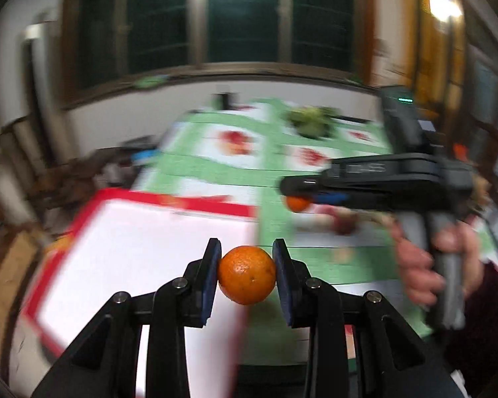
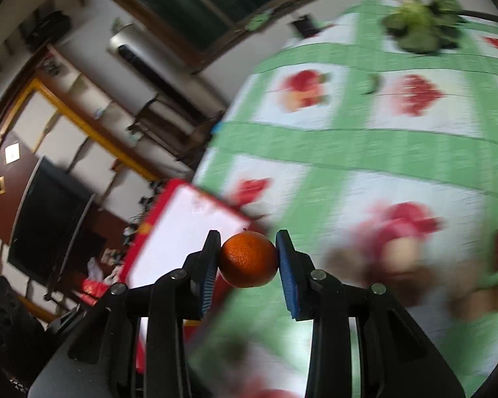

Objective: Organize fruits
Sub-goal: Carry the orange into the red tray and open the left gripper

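Black tool (image 1: pixel 247 258) w/ blue pads (image 1: pixel 284 282), silver screws, dark maroon sleeve (image 1: pixel 488 295)

No text is legible; the right hand-held gripper (image 1: pixel 290 195) bears blurred, unreadable lettering.

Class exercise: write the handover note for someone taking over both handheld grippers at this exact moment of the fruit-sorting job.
Left gripper: shut on an orange, held in the air at the right edge of the red-rimmed white tray.
Right gripper: shut on a second orange, also lifted, beside the tray's corner.
Tray sits at the left end of the green fruit-print tablecloth; the part in view holds no fruit.
Done: both oranges picked up.
Left: probably set each orange down in the tray. Views are blurred, so check for other fruit.
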The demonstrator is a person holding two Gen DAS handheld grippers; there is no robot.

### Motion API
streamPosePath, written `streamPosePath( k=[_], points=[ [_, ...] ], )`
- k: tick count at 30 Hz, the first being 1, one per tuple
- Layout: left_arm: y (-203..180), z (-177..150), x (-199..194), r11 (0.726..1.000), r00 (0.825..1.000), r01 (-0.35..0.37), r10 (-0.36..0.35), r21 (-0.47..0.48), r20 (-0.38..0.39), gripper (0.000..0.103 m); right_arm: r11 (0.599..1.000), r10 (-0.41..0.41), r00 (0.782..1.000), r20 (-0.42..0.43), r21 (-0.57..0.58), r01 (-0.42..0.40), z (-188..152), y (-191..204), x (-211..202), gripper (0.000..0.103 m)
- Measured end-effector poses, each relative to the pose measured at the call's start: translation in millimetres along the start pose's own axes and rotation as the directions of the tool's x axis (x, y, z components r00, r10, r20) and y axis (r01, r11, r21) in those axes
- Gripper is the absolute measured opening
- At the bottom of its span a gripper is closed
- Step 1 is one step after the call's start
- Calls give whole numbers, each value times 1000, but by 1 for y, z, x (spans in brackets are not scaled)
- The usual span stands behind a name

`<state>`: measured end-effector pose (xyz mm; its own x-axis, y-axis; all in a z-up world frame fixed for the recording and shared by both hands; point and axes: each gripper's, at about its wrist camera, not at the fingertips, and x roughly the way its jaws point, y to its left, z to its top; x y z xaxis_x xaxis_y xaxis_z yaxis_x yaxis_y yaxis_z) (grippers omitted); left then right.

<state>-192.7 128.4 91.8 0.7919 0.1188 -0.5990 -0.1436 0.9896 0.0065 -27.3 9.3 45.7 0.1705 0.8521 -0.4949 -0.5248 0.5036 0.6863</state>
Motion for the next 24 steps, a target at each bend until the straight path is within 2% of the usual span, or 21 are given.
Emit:
streamPosePath(
  k=[2, 6, 10, 13, 20, 24],
  points=[
    [23, -5, 2, 994, 995, -95, 94, -46, -11, 31, 999, 36, 999, -27, -11, -36, -6, 20, 21, 36],
    [59, -12, 11, 976, 983, -180, 174, -126, -62, 31, 998, 49, 990, -131, -31, -53, -23, 51, 65, 36],
    [79, -19, 20, 963, 977, -201, 183, -179, -112, 31, 997, 40, 979, -201, -57, -53, -42, 67, 91, 36],
    [83, -24, 27, 956, 970, -219, 192, -196, -147, 31, 993, -3, 972, -233, -115, -25, -53, 72, 100, 36],
    [82, -32, 39, 949, 955, -247, 205, -194, -215, 33, 978, -72, 974, -214, -205, 28, -54, 75, 105, 36],
    [82, -34, 39, 945, 950, -258, 212, -201, -228, 35, 955, -129, 971, -200, -289, 67, -58, 80, 105, 37]
  ],
)
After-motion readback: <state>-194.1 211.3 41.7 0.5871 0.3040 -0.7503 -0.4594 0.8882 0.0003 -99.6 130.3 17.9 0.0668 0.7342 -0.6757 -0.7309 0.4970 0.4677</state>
